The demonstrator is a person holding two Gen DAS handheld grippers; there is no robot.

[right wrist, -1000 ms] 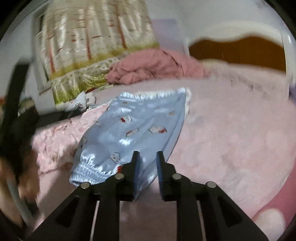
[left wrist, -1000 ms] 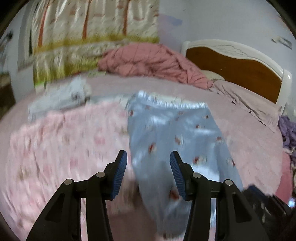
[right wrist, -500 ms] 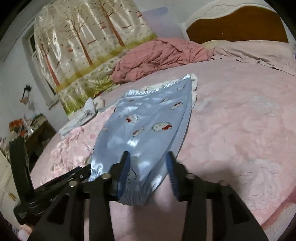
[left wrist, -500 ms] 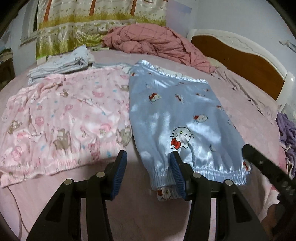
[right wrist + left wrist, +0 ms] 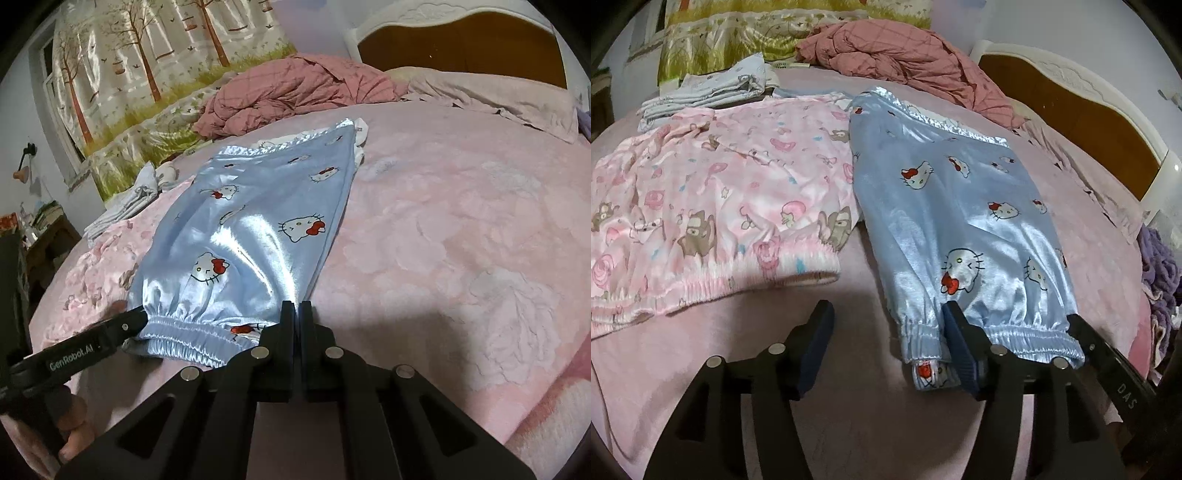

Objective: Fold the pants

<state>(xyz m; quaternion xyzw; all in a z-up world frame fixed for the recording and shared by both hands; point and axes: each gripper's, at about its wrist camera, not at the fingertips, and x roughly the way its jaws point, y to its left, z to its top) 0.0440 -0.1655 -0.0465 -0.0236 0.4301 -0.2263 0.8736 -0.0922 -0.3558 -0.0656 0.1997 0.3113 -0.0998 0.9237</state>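
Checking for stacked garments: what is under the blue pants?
Under the blue pants, a white printed layer peeks out at the cuffs and waistband; below lies the pink blanket. Whether that layer is lining or separate cloth is hidden.

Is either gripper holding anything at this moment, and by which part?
The right gripper is shut on the blue pants at the cuff-end corner. The left gripper is open at the same cuff, holding nothing.
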